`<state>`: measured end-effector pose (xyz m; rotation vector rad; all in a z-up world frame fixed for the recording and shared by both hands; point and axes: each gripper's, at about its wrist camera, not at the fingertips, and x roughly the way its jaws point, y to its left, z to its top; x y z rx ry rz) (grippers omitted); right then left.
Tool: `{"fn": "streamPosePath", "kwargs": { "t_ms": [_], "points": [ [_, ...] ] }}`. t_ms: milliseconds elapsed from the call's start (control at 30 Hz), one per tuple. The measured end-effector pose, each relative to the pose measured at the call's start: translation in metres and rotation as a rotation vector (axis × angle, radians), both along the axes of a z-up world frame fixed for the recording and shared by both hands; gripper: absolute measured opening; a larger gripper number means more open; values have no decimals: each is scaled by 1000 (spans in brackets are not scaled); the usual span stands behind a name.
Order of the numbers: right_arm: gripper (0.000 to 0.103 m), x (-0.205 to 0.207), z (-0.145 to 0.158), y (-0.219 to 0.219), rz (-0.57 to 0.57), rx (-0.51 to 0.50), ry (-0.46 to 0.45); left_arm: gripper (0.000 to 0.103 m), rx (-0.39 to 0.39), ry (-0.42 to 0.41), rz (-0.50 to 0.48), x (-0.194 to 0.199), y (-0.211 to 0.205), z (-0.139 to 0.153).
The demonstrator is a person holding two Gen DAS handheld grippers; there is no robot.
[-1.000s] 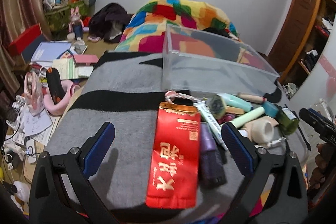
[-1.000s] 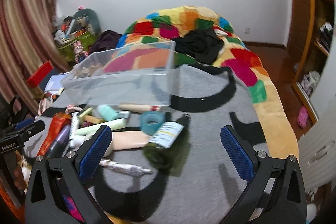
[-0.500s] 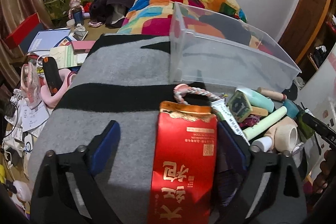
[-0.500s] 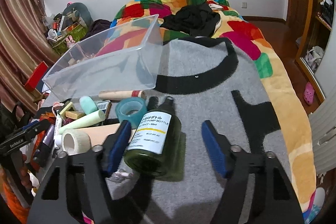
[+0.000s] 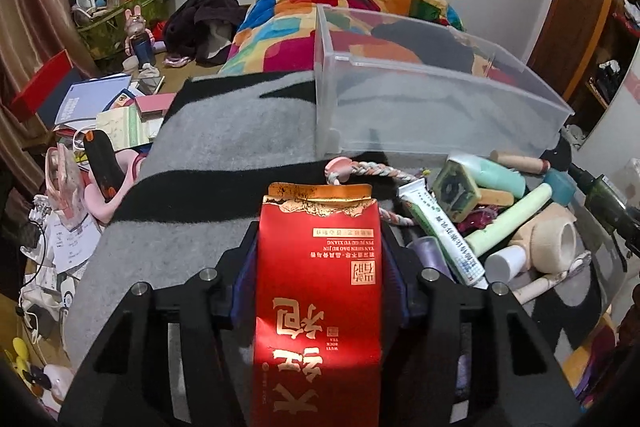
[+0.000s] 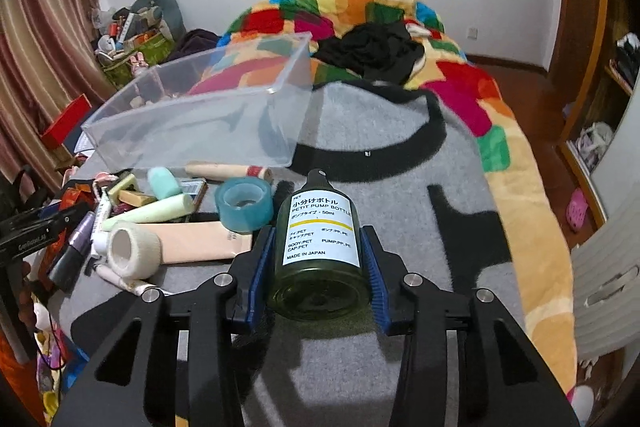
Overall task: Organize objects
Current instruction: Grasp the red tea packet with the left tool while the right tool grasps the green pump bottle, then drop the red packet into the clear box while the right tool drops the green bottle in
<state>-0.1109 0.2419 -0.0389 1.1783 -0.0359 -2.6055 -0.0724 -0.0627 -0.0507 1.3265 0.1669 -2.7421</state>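
Observation:
My left gripper (image 5: 318, 269) is shut on a red tea packet (image 5: 318, 291) that lies on the grey blanket (image 5: 224, 155). My right gripper (image 6: 318, 259) is shut on a dark green pump bottle (image 6: 320, 247) with a white label, lying on its side. A clear plastic bin (image 5: 432, 107) stands empty just beyond the pile; it also shows in the right wrist view (image 6: 200, 119). Between the grippers lies a pile: a blue tape roll (image 6: 244, 205), a bandage roll (image 6: 130, 253), a green tube (image 6: 148, 213), a white tube (image 5: 444, 239) and a braided rope (image 5: 368, 171).
A colourful quilt (image 6: 460, 87) with black clothes (image 6: 372, 51) covers the bed behind the bin. Books, papers and a pink object (image 5: 96, 131) clutter the floor on the left. A wooden shelf (image 6: 608, 75) stands on the right.
Both grippers moved forward and closed: the left jaws shut on the red tea packet, the right jaws shut on the green pump bottle.

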Motion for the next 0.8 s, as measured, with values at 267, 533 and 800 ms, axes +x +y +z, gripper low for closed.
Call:
{"fn": "streamPosePath", "kwargs": {
  "t_ms": [267, 533, 800],
  "points": [
    [38, 2, 37, -3, 40, -63, 86, 54, 49, 116, 0, 2, -10, 46],
    [38, -29, 63, -26, 99, -105, 116, 54, 57, 183, -60, -30, -2, 87],
    [38, -78, 54, -56, 158, -112, 17, 54, 80, 44, -153, -93, 15, 74]
  ]
}}
